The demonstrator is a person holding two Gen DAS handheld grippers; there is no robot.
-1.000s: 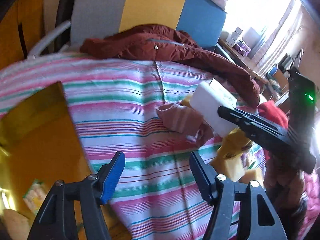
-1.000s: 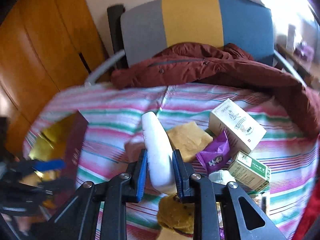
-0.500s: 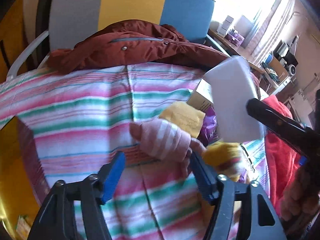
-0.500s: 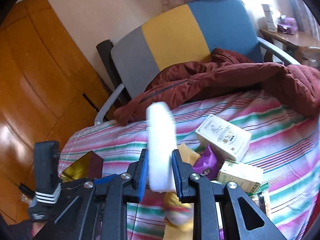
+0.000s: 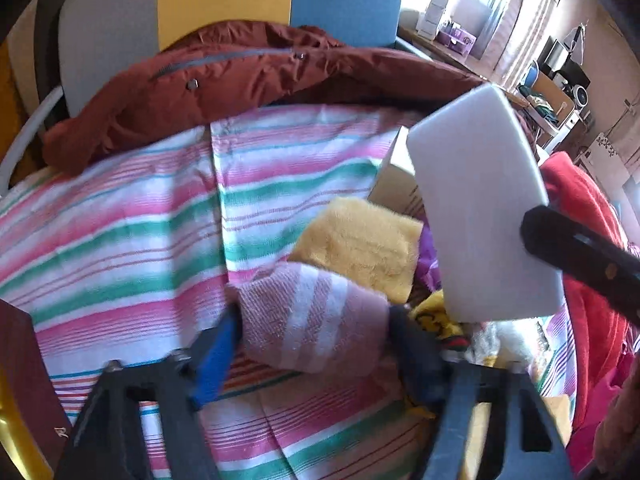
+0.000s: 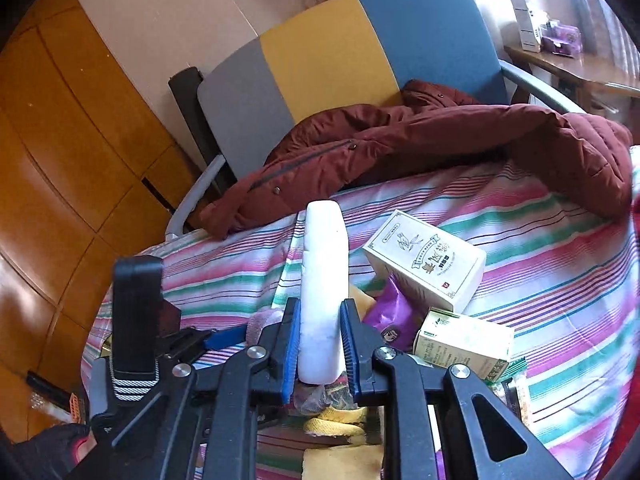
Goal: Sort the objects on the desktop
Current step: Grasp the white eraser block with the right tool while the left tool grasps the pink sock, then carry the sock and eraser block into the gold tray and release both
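Beside purple packet (image 6: 390, 322), two boxes (image 6: 426, 260).

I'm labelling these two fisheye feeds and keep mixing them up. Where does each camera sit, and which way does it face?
Left wrist: on the left tongs, angled down at the striped cloth; they straddle a pink striped sock, having just been closing.
Right wrist: on the right tongs, facing the tricolour chair; they clamp a white foam block. The left tongs and a gloved hand show.
Shared: block, sock, maroon jacket, chair.
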